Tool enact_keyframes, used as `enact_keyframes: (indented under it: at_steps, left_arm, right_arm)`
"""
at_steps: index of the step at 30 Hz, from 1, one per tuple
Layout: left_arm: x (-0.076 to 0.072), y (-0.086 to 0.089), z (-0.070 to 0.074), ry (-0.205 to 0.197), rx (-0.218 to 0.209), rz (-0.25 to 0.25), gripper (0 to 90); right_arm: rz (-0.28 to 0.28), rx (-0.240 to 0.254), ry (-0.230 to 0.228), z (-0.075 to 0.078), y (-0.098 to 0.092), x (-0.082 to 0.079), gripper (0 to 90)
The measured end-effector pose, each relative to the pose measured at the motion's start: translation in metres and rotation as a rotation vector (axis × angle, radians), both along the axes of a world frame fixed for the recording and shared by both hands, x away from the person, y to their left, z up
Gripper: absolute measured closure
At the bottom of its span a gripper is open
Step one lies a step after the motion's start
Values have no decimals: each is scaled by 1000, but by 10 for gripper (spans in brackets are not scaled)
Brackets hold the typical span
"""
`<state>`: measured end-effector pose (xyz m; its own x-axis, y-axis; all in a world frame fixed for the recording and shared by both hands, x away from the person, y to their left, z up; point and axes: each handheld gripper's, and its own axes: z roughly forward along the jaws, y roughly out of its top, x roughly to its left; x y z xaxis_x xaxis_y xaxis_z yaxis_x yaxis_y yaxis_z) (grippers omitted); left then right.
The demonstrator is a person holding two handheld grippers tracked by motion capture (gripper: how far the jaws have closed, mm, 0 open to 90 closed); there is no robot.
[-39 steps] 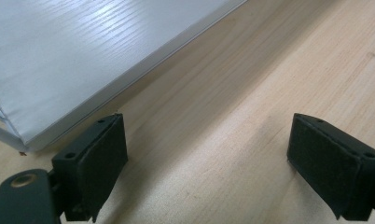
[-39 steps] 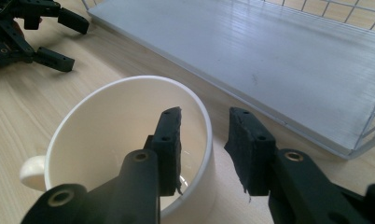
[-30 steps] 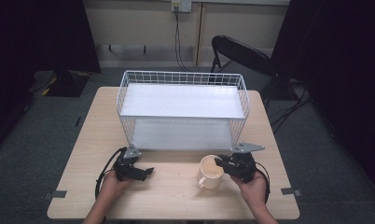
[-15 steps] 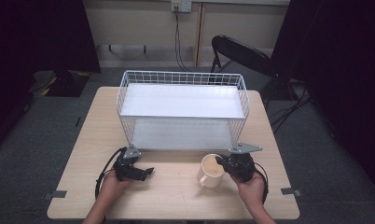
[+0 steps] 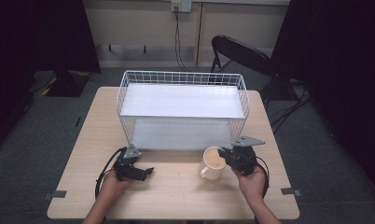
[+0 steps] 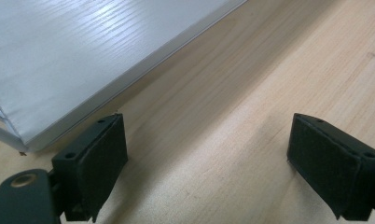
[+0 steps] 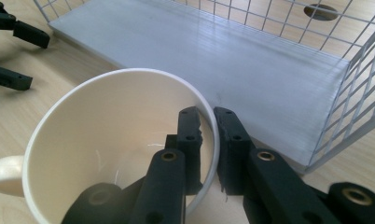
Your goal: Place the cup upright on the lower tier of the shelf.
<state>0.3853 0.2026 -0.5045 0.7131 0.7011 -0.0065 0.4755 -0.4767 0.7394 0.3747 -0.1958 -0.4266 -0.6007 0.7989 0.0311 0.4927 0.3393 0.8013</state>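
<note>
High view, read from left to right. The left gripper (image 5: pixel 146 171) rests on the wooden table (image 5: pixel 176 196) at about 8 o'clock from the table's centre, held by the person's left hand (image 5: pixel 112 183); its jaws are released and stand wide apart, with bare tabletop between them, as the left gripper view confirms (image 6: pixel 209 154). At 12 o'clock from both grippers stands the white wire rack (image 5: pixel 183 79), a two-level frame with a white shelf board (image 5: pixel 183 100) on top and a second board at table level. The cream mug (image 5: pixel 212 163) stands on the table just in front of the rack's lower right corner, at about 4 o'clock from the table's centre, its handle pointing toward 8 o'clock. The right gripper (image 5: pixel 225 156), in the person's right hand (image 5: pixel 251 179), is clenched on the mug's rim at its 3 o'clock side. The right gripper view shows one jaw inside the mug (image 7: pixel 111 149) and the other outside, pinching the wall (image 7: pixel 208 140); the rack's lower board (image 7: pixel 213 60) lies just beyond.
</note>
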Motion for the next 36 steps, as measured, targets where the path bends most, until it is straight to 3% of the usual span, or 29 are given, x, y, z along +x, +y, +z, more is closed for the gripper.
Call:
enact_keyframes:
  at_steps: [36]
  left_arm:
    - [0, 0, 0, 0, 0, 0, 115]
  right_arm:
    - [-146, -8, -105, 7, 9, 24, 815]
